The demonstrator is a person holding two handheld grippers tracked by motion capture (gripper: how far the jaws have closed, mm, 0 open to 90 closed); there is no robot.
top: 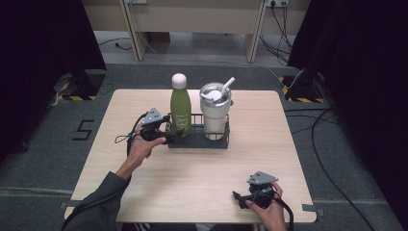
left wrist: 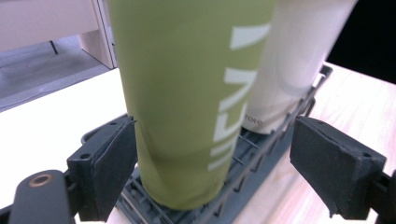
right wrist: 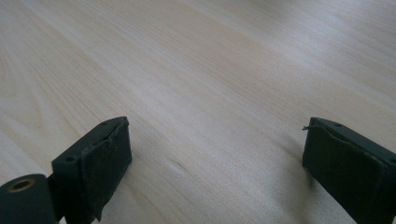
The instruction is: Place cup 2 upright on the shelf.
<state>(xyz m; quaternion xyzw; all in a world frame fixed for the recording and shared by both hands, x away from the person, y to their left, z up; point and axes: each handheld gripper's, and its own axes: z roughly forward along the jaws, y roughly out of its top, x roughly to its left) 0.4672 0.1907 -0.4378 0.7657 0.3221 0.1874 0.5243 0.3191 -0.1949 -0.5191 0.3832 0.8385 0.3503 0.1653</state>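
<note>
Green bottle [top: 181, 109] upright in left half of black rack [top: 211, 142] at table [top: 144, 192] centre, white tumbler [top: 215, 113] just right of it in the same rack. Left gripper [top: 172, 133] at rack's left end, jaws spread wide around bottle's base, one pad [left wrist: 114, 158] close beside it, other well apart. Right gripper [top: 239, 197] low over bare wood at near right, jaws wide apart, holding nothing.

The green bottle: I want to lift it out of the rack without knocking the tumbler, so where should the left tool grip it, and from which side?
Grip the green bottle on its straight lower body, just above the rack wall, coming from the rack's left end, where the open left tool already straddles it. The white tumbler blocks the other side, and the neck looks narrow and rounded.
</note>
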